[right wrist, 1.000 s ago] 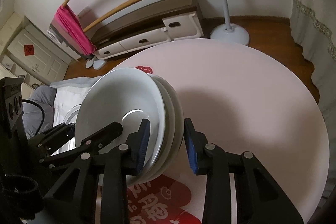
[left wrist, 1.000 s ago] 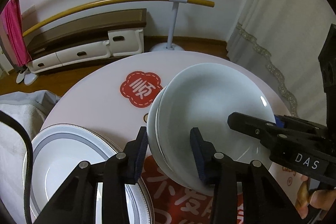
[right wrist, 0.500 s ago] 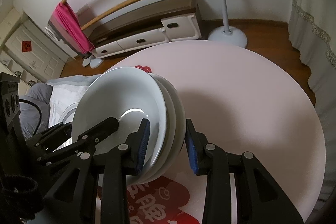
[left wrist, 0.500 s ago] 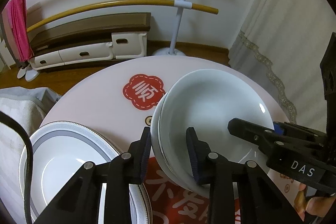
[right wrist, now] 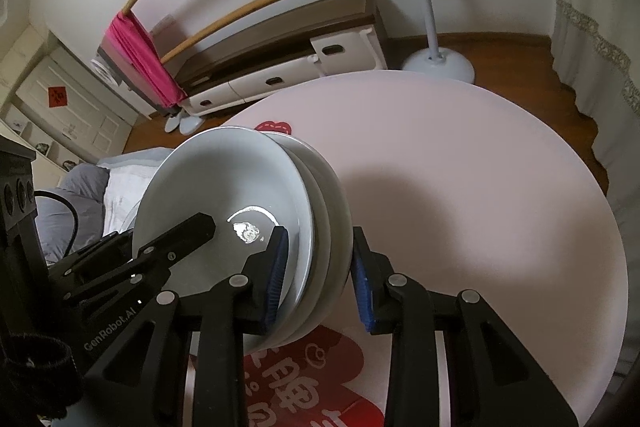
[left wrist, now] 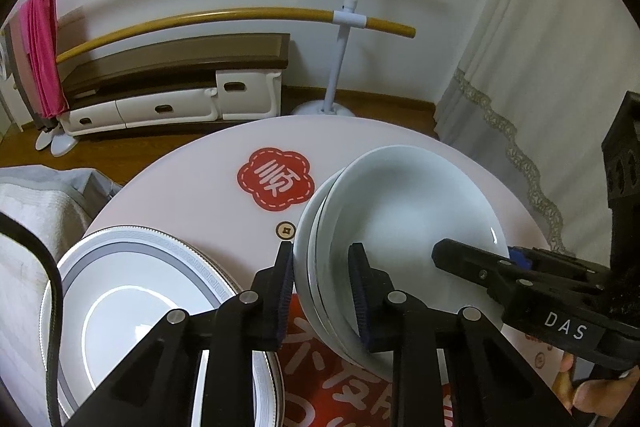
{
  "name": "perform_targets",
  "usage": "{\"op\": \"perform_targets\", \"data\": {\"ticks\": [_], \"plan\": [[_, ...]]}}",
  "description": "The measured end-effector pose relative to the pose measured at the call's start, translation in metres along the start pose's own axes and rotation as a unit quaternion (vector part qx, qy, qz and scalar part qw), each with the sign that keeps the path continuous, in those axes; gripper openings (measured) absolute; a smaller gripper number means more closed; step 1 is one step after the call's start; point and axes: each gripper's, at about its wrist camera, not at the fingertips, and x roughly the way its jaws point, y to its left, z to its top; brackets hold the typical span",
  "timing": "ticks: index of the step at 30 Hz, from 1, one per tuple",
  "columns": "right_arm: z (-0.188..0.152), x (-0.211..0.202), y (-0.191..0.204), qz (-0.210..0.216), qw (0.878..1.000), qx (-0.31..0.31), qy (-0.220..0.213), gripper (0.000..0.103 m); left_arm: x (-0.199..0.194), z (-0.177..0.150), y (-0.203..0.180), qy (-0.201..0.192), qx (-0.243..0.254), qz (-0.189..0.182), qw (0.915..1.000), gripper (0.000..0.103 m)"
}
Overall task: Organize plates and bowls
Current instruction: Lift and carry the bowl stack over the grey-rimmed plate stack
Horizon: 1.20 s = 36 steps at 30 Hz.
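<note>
Glossy white glazed bowls (left wrist: 400, 219), smooth, catching a bright highlight. Shiny plates (left wrist: 132, 307) with grey patterned rims. Matt, smooth pale pink surface (right wrist: 480, 187) with red printed decals (left wrist: 274, 179). Matt black plastic gripper (left wrist: 320, 283) arms, ribbed blue pads, bright metal rivets.

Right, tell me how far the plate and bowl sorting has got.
Done: the grey-rimmed plates sit stacked on the table. In hand: the left gripper, jaws closing, and the right gripper both straddle the stack of white bowls. Left: moving that stack; where to isn't shown.
</note>
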Motion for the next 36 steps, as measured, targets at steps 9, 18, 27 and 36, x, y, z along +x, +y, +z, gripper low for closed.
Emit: {"op": "perform_targets", "data": {"ticks": [9, 18, 27, 36], "plan": [[-0.005, -0.017, 0.004, 0.006, 1.000, 0.002, -0.014, 0.031, -0.016, -0.007, -0.003, -0.012, 0.002, -0.008, 0.9999, 0.022], [-0.012, -0.040, 0.018, 0.008, 1.000, -0.004, -0.029, 0.031, -0.045, -0.013, 0.007, -0.028, -0.001, -0.015, 0.9995, 0.022], [-0.022, -0.055, 0.044, 0.007, 0.999, -0.015, -0.034, 0.022, -0.068, -0.032, 0.020, -0.041, -0.003, -0.003, 0.9992, 0.022], [-0.035, -0.053, 0.042, 0.002, 1.000, -0.006, -0.023, 0.022, -0.070, -0.041, 0.017, -0.028, -0.006, -0.009, 0.9995, 0.022]]}}
